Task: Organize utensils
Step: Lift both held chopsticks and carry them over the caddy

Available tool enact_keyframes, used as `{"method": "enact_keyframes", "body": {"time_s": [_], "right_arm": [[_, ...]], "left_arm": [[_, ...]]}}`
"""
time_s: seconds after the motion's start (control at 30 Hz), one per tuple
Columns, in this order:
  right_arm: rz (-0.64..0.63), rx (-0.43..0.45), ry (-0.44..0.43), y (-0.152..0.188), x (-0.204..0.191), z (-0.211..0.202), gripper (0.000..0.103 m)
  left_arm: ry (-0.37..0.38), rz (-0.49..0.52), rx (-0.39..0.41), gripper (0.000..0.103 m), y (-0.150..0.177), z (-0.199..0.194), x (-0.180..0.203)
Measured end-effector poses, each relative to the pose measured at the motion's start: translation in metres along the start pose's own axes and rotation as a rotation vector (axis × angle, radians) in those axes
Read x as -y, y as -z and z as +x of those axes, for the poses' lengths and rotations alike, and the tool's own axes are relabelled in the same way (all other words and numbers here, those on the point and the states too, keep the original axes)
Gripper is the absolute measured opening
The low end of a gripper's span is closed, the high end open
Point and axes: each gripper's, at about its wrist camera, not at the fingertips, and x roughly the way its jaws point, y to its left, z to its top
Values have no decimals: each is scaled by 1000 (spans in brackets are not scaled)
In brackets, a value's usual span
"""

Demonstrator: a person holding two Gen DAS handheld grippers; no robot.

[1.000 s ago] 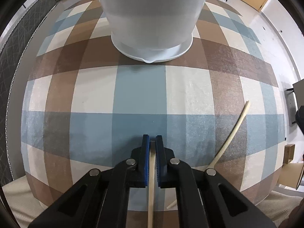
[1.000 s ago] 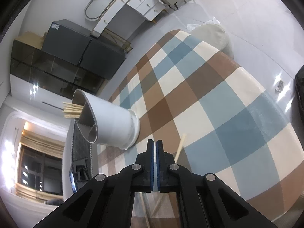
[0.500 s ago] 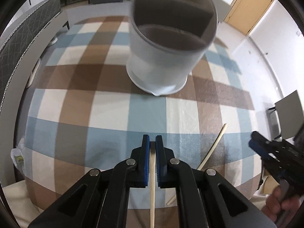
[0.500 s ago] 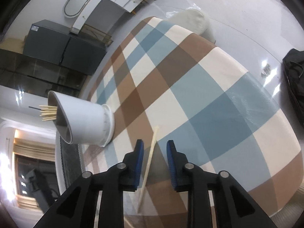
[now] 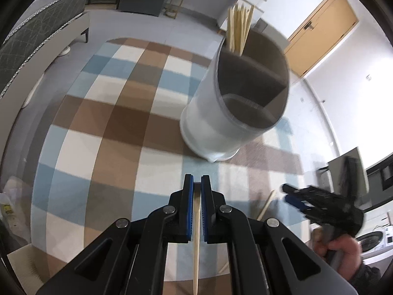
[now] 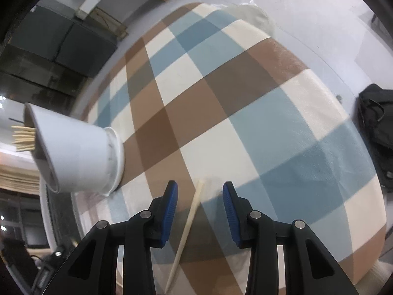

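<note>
My left gripper (image 5: 197, 182) is shut on a pale wooden chopstick (image 5: 196, 241) and holds it above the checked tablecloth (image 5: 118, 132). Ahead stands a white round utensil holder (image 5: 221, 127) with dark divided compartments; several chopsticks (image 5: 238, 28) stand in its far compartment. My right gripper (image 6: 198, 191) hangs low over the cloth, its jaws opening, with a second chopstick (image 6: 189, 223) lying on the cloth between the fingers, untouched by the pads. In the left wrist view the right gripper (image 5: 289, 194) shows blurred at the right, held by a hand (image 5: 343, 248), beside that lying chopstick (image 5: 266, 202).
In the right wrist view the utensil holder (image 6: 78, 157) stands at the left. A grey quilted chair back (image 5: 36, 32) stands left of the table. A black bag (image 6: 375, 113) lies on the floor off the table's right edge. A yellow-brown door (image 5: 321, 29) is behind.
The left gripper rose and tilted up with its chopstick, bringing the holder's rim into view. The right gripper went from shut to open and dropped over the lying chopstick.
</note>
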Motion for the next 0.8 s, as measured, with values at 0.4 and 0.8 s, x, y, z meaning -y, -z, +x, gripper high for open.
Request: {"method": "enact_keyframes", "body": {"time_s": [0.4, 0.8], "right_arm": [[-104, -36, 253, 8, -37, 17, 32], [-292, 45, 328, 36, -63, 25, 7]], "left_arm": [[45, -56, 9, 1, -14, -6, -13], [9, -22, 28, 1, -14, -13, -7]]}}
